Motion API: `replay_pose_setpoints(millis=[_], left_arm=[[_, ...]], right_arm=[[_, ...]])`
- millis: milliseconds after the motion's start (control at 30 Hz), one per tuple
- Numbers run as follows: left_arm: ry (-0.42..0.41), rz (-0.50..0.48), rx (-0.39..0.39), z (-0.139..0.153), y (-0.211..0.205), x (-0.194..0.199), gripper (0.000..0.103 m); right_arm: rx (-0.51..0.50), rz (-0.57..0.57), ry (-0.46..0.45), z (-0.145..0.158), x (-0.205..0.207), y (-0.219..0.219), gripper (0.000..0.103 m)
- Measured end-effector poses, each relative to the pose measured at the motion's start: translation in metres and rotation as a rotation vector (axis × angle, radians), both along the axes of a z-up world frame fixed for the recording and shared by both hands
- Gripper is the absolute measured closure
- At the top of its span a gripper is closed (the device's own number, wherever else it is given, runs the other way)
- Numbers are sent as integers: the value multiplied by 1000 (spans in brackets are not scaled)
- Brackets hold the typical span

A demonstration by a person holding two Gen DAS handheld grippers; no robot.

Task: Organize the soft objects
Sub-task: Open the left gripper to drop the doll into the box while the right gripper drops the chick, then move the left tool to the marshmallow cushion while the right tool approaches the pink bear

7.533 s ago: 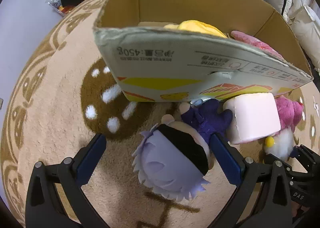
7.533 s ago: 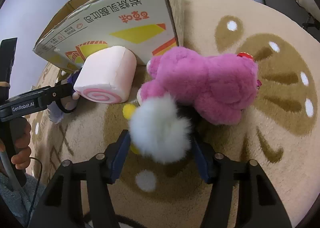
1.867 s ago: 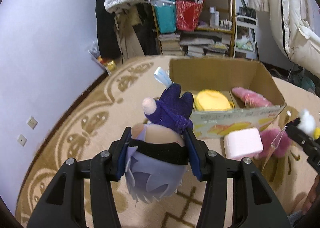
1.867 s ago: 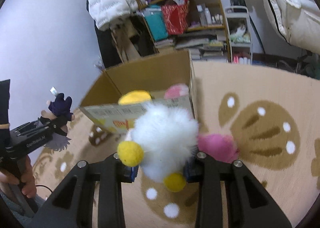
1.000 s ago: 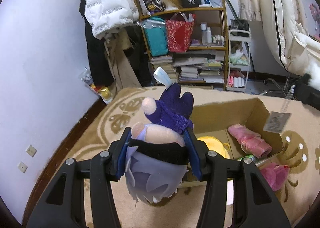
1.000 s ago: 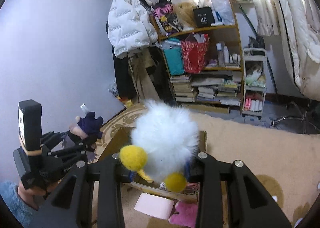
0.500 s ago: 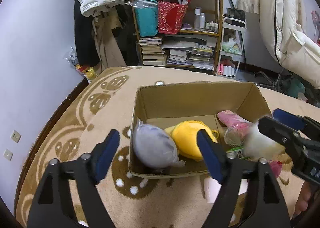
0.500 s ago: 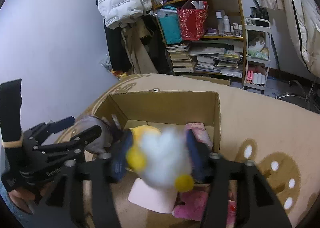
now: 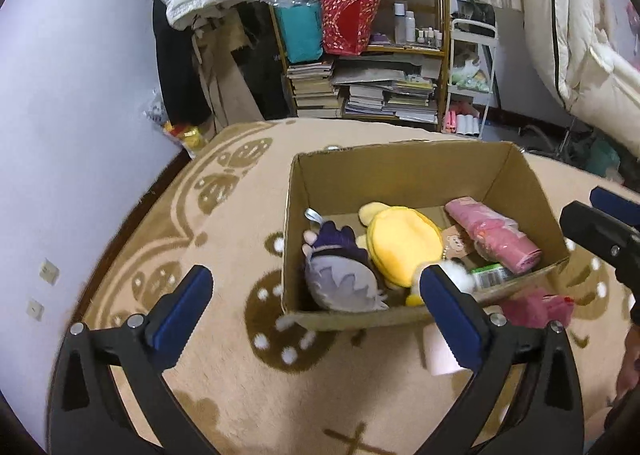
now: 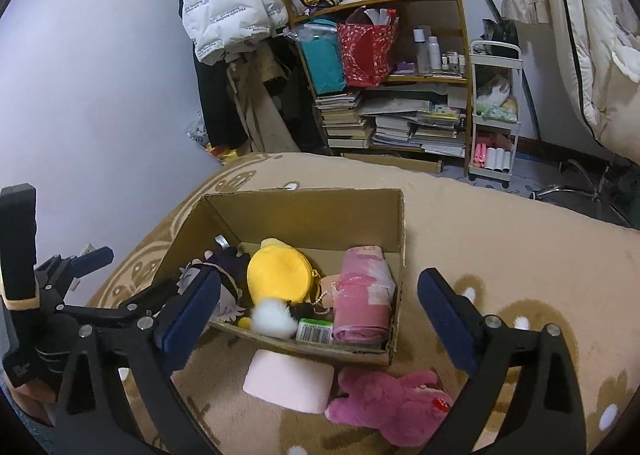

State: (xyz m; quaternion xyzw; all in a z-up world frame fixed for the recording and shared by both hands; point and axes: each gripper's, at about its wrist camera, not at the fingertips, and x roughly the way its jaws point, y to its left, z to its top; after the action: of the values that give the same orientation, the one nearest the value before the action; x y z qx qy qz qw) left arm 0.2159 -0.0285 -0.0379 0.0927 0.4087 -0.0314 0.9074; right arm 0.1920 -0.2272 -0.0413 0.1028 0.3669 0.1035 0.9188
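As the jaws of the left gripper [image 9: 312, 305] and right gripper [image 10: 320, 305] spread apart, empty, above the cardboard box [image 10: 304, 211] holding the purple-haired doll [image 9: 340, 283] and white fluffy chick [image 10: 274, 317], lifting straight clear looks wise before fetching the pink bear [image 10: 390, 401] on the rug.

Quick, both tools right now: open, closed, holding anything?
Left tool: jaws opening wide, nothing between them.
Right tool: jaws opening wide, nothing between them.
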Motion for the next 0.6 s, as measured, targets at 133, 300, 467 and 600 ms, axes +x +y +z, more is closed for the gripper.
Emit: replay_pose_setpoints(millis=[133,300,467,600], left_arm=[[21,13,-62,2,7,-8,1],[33,-15,-123,2,5,-20,1],[48,-28,-149,-3,-3,-28,1],[64,-64,-132,-12,-17,-30,1]], right_arm=[[-11,-4,-10,3,-9,-4,0],[-9,-22,-4,1,-21,-12,0],[37,-66,30,-13,-35,-29,0],[66,-91,71,-29,-42,-39,0]])
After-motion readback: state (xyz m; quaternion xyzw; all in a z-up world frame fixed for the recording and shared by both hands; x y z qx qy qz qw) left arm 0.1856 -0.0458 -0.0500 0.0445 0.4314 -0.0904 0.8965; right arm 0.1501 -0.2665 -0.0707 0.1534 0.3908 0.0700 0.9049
